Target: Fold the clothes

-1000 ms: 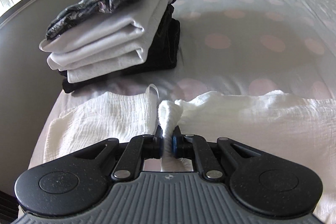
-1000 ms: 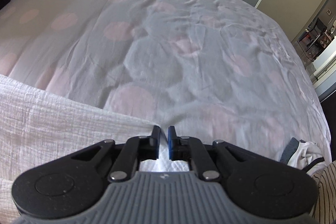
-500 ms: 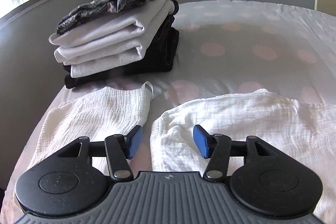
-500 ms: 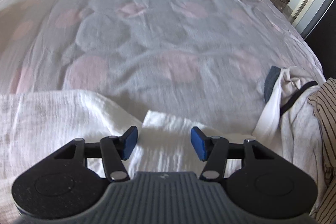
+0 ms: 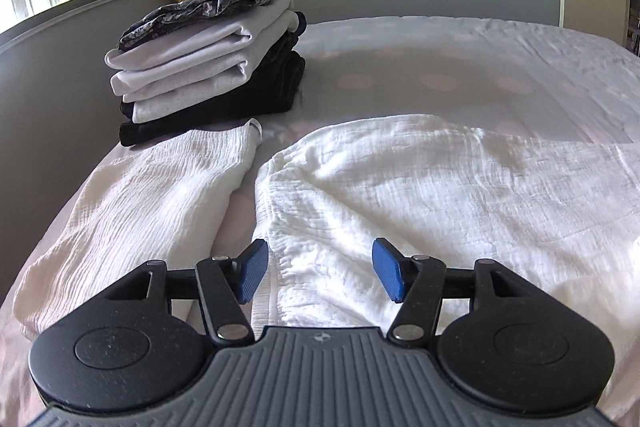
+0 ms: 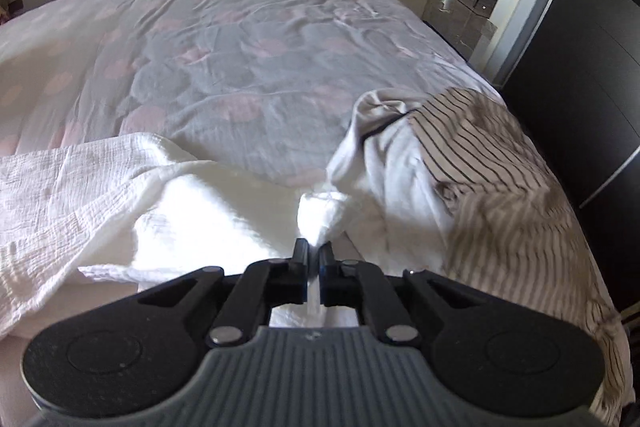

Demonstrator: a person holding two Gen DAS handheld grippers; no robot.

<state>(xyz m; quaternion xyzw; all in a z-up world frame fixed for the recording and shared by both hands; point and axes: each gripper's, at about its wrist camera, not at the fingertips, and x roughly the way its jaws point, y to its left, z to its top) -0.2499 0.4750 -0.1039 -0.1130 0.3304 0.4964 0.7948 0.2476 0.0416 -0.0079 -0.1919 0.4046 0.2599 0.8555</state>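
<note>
A white crinkled garment (image 5: 420,187) lies spread on the bed. In the left wrist view, my left gripper (image 5: 320,275) hovers open over its near left edge, with cloth under the blue pads (image 5: 252,277) but nothing pinched. A narrower part of the same white cloth (image 5: 160,195) lies to the left across a gap. In the right wrist view, my right gripper (image 6: 314,257) is shut on a raised fold of the white garment (image 6: 200,195) near its right end.
A stack of folded clothes (image 5: 208,67) stands at the bed's far left corner by the wall. A striped shirt (image 6: 500,179) and a pale garment (image 6: 384,163) lie heaped at the right edge, beside a dark wardrobe (image 6: 580,67). The dotted bedsheet (image 6: 240,47) stretches beyond.
My left gripper let go of the bunched white cloth, opened and drew back. My right gripper swung right along the garment, opened, then shut on a fold near the striped shirt.
</note>
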